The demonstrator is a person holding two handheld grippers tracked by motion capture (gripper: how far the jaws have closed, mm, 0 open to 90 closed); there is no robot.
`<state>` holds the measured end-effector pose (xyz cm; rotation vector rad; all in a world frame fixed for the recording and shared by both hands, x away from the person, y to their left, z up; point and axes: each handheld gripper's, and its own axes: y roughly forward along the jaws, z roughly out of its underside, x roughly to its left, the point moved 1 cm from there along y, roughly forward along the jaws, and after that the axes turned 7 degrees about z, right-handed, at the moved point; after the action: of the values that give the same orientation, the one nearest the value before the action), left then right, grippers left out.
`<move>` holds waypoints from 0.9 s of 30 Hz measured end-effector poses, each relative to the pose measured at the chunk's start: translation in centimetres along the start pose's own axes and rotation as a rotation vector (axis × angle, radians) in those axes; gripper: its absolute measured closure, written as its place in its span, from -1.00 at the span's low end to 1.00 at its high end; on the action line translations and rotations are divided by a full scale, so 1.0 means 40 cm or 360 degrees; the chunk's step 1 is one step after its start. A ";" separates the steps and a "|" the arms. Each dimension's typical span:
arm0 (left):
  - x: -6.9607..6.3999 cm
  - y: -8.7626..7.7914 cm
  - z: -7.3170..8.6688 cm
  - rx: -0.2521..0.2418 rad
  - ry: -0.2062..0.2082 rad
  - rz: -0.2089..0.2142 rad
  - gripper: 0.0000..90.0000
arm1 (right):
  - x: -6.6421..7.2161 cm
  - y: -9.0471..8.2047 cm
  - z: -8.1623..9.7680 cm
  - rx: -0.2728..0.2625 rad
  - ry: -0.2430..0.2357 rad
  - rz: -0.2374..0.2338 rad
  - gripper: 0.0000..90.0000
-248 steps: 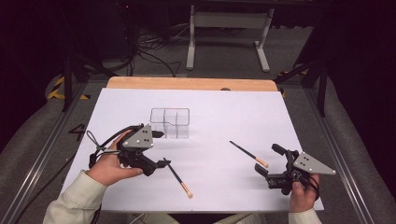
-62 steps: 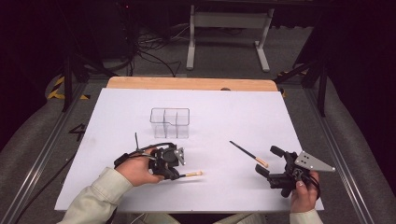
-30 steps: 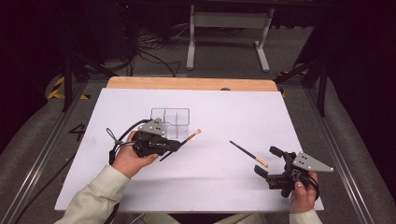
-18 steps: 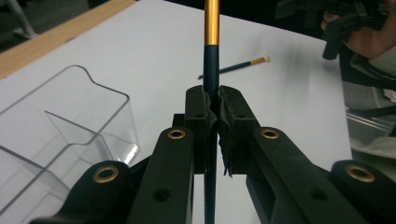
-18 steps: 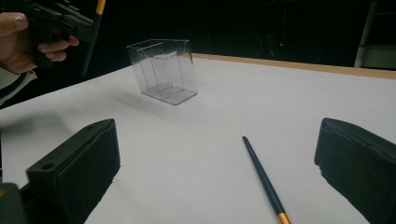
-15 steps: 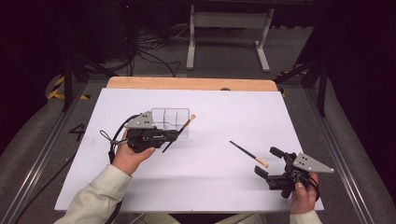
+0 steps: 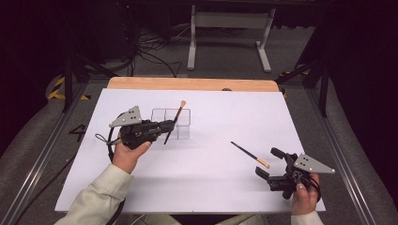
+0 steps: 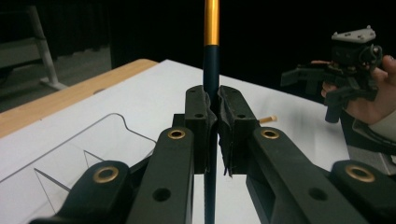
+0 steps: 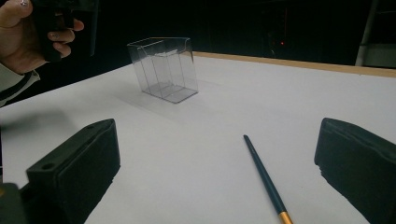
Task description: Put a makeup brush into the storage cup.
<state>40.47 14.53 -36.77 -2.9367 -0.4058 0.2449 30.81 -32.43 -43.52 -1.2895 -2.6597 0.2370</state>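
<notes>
A thin paintbrush (image 7: 173, 123) is gripped by the left gripper (image 7: 165, 127). Its two black jaws are pressed tight on the dark handle, as is seen up close in the left gripper view, where the brush (image 8: 210, 70) stands straight up between the pads (image 8: 200, 122) and a gold band is seen higher on the handle. In the high view the brush is tilted, with its pale end pointing up and away over the clear box (image 7: 172, 123). The lower end of the brush is in front of the box's near wall — whether it is inside the box or just over it cannot be told.

The clear box is set on the white table (image 7: 211, 187), toward the left and far side, and it is split into small parts. In the right gripper view the box (image 9: 163, 70) is seen standing upright with nothing in it.

A second paintbrush (image 7: 249, 154) is lying flat on the table, well apart from the box, just in front of the right gripper (image 7: 270, 165). The right gripper is held wide open — nothing is between its jaws. In the right gripper view this brush (image 9: 264, 177) lies on the table between the two spread jaws, not touched by them.
</notes>
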 end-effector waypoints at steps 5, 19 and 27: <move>0.012 -0.004 0.005 -0.0079 0.0001 0.0001 0.84 | -0.001 0.000 0.001 -0.0002 0.0003 0.0003 -0.99; 0.037 0.003 0.001 -0.0221 0.0037 -0.0014 0.84 | 0.001 0.000 0.000 0.0001 0.0000 -0.0002 -0.99; 0.064 0.015 -0.014 -0.0226 0.0038 -0.0034 0.84 | 0.001 -0.001 0.001 0.0003 0.0004 0.0001 -0.99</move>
<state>43.16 14.59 -36.70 -3.0689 -0.4694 0.1847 30.74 -32.44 -43.56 -1.2896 -2.6563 0.2383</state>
